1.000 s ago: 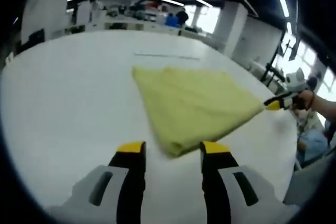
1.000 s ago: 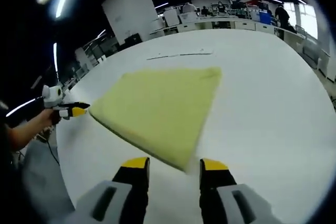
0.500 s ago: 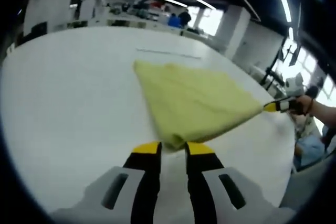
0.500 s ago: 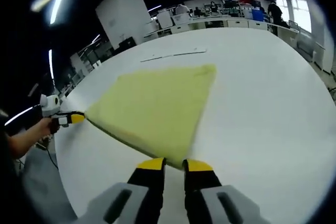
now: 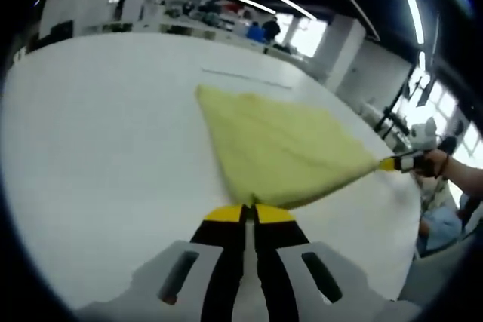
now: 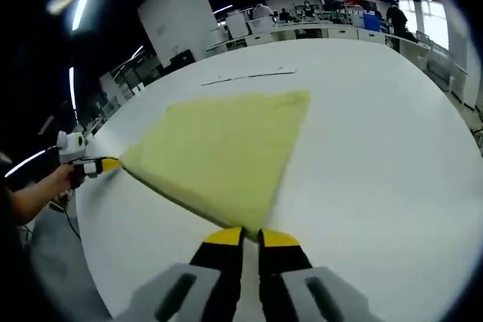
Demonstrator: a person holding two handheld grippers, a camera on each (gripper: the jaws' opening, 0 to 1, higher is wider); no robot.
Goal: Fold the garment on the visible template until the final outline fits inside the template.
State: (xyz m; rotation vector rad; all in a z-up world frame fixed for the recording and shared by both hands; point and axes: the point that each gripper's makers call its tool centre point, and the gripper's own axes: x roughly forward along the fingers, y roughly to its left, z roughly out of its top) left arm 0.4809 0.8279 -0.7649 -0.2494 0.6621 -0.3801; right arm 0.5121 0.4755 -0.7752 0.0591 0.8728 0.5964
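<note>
A yellow-green folded garment [image 5: 283, 148] lies flat on the white table [image 5: 98, 133]. My left gripper [image 5: 249, 213] is shut on the garment's near corner in the left gripper view. The right gripper [image 5: 389, 163] shows at the right of that view, pinching the opposite corner. In the right gripper view the garment [image 6: 226, 152] spreads ahead, and my right gripper [image 6: 250, 236] is shut on its near corner. The left gripper [image 6: 106, 165] grips the far left corner there. A thin dark template line [image 6: 249, 76] runs beyond the garment's far edge.
The table's edge [image 6: 79, 216] curves near a person's hand [image 6: 38, 194] at the left. Desks, equipment and people [image 5: 256, 32] stand in the background. A tripod [image 5: 396, 103] stands past the table's right side.
Both grippers have gone from open to shut on the garment's corners. Each camera has moved slightly closer to the cloth.
</note>
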